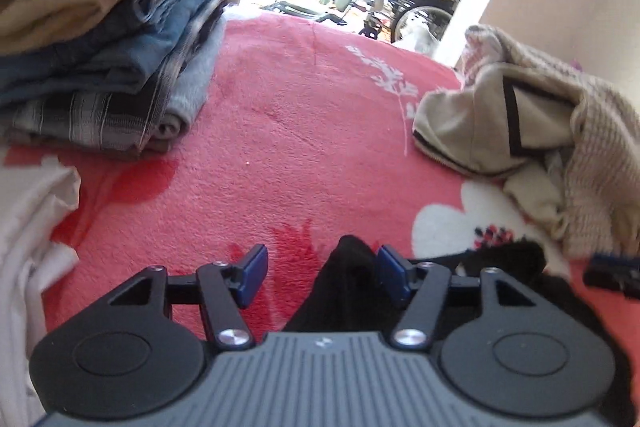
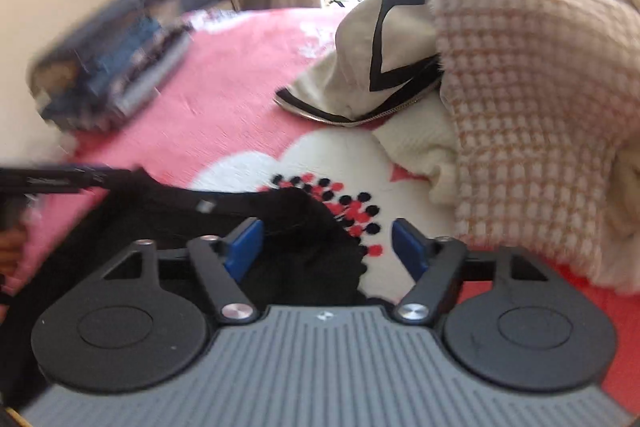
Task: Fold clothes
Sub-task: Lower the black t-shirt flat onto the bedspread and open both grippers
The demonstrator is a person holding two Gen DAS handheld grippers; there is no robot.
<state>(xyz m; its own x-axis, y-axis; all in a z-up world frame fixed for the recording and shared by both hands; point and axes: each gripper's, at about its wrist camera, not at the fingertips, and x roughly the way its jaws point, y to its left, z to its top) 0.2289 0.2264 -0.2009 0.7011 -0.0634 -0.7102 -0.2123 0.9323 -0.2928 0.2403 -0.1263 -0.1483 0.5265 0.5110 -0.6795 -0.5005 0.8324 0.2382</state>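
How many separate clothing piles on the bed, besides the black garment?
2. A folded stack of denim and plaid clothes sits far left on the pink floral blanket; a loose heap of beige knit and cream garments lies right. White fabric at the left edge may be more.

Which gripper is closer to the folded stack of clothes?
Left. The left gripper has the stack just ahead on its left; from the right gripper it lies farther off, across the blanket.
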